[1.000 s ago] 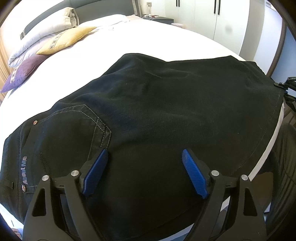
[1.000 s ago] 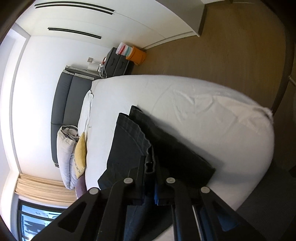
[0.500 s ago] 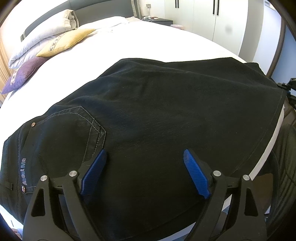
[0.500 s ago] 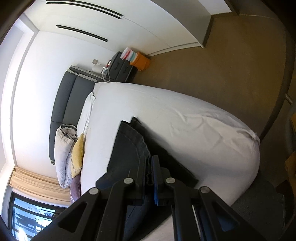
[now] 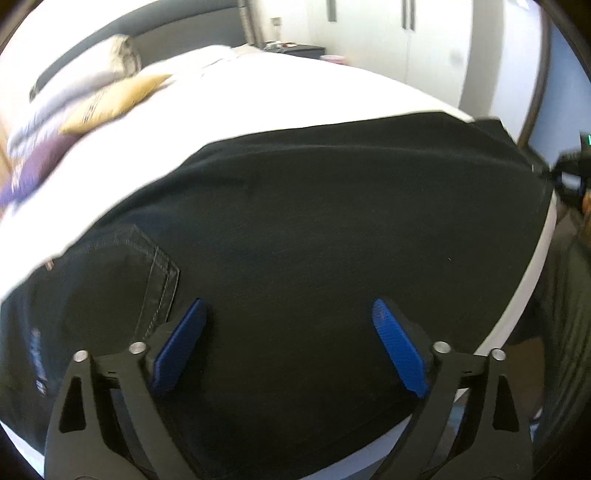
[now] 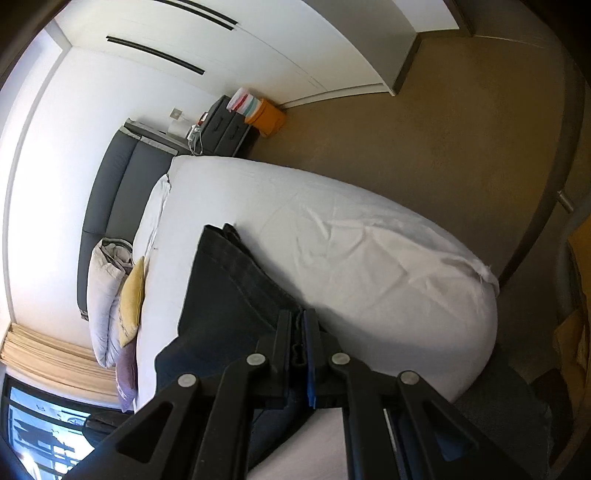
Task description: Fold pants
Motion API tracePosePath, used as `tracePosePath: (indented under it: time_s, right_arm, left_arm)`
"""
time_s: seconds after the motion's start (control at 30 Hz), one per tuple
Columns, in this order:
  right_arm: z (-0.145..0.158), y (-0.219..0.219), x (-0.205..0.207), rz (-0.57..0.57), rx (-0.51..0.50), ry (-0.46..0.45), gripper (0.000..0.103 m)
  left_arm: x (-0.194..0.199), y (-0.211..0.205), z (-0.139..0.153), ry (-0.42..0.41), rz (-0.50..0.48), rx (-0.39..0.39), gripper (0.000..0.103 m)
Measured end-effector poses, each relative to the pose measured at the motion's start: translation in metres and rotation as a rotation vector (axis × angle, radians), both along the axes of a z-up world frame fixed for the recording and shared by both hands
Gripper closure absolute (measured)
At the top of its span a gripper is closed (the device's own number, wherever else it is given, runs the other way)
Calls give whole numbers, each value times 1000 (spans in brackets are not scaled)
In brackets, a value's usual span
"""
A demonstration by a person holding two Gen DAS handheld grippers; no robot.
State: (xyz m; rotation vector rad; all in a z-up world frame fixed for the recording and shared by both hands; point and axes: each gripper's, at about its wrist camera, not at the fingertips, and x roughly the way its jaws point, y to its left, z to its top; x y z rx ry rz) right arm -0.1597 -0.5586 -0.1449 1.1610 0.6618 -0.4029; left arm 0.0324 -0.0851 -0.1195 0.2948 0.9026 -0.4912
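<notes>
Two grippers on black denim pants (image 5: 332, 229) at bed (image 6: 369, 258) foot edge: right gripper (image 6: 298, 332) pinching hem; left gripper (image 5: 288, 325) just spread wider, empty. Next prob: left grabs waistband, fold.

Pale lettering seen on waistband of black pants (image 5: 332, 229), left of left gripper (image 5: 288, 343) jaws; blurred, not readable. No other text, number or sign legible.

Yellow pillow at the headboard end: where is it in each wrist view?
Left wrist: the mustard-yellow fabric pillow lies upper left, on the white bed.
Right wrist: lower left, standing edge-on in the picture, against pale pillows.
Shared landmark: the dark grey padded headboard.
</notes>
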Motion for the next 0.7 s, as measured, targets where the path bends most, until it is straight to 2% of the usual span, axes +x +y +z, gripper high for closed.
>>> tracePosePath:
  time_s: [0.07,0.13,0.17,0.2,0.27,0.33,0.37,0.4,0.43,0.5,0.53,0.57,0.6,0.63,0.67,0.7]
  right_arm:
    - [3,-4,-4,0,10,2,94]
    - [14,-10,-13,-31,-30,59,88]
    - [22,-13,-19,-58,-65,87,88]
    - [32,-17,-26,-86,-102,102,88]
    - [55,-18,-31,-83,-159,76,88]
    - [82,-4,-17,1,-207,4,88]
    - [91,8,-3,69,-208,-49,88]
    - [98,30,20,185,-190,-115,88]
    - [98,44,35,255,-169,-142,85]
    - [87,91,79,457,-105,-195,78]
    - [81,103,89,498,-93,-197,74]
    - [71,115,101,539,-82,-183,72]
    - [54,123,111,552,-64,-143,72]
    - [32,123,118,553,-22,-84,72]
    - [14,117,120,527,-9,-4,79]
    - [2,110,117,500,-1,34,95]
  left_arm:
    - [1,1,2,7,-5,-7,8]
    - [1,2,5,10,-12,1,8]
    - [0,2,9,10,-16,-6,8]
    - [-2,4,14,1,-23,-17,8]
    - [-5,9,24,-57,-20,-23,8]
    - [-1,20,30,-82,11,-29,8]
    - [3,26,30,-81,27,-38,8]
    - [8,31,30,-78,46,-43,8]
    - [14,38,29,-72,73,-40,8]
    - [18,48,27,-75,103,-37,8]
    - [21,54,26,-77,118,-31,8]
    - [22,62,21,-69,136,-15,8]
    - [26,70,10,-27,156,16,8]
    - [24,81,3,-11,144,2,8]
    - [19,84,4,-34,131,-19,8]
    - [14,85,5,-52,123,-15,8]
